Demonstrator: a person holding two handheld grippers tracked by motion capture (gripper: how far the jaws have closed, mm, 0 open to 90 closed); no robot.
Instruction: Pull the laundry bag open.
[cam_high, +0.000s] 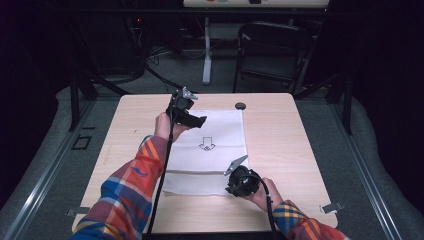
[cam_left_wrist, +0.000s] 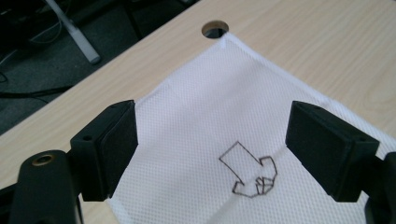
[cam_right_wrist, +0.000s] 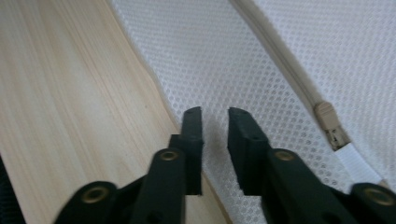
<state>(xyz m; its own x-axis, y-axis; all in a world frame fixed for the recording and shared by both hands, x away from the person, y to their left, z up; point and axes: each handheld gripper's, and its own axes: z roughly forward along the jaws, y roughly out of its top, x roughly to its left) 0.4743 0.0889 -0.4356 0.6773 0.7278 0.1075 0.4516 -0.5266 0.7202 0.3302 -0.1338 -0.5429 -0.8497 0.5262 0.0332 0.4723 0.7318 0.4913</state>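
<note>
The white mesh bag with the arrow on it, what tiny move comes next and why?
Probably lift both off: the left hand-held gripper stands wide open above the white mesh bag, and the right hand-held gripper has a small gap, pinching nothing. The bag looks flat, already let go.

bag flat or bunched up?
Flat. The white mesh bag lies spread on the table, arrow print up; its zipper runs straight.

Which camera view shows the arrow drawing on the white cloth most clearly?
The left gripper view: the arrow drawing sits large and sharp on the white cloth, between open tongs. The high view shows it small, mid-cloth. The right gripper view looks at the cloth's mesh and zipper.
</note>
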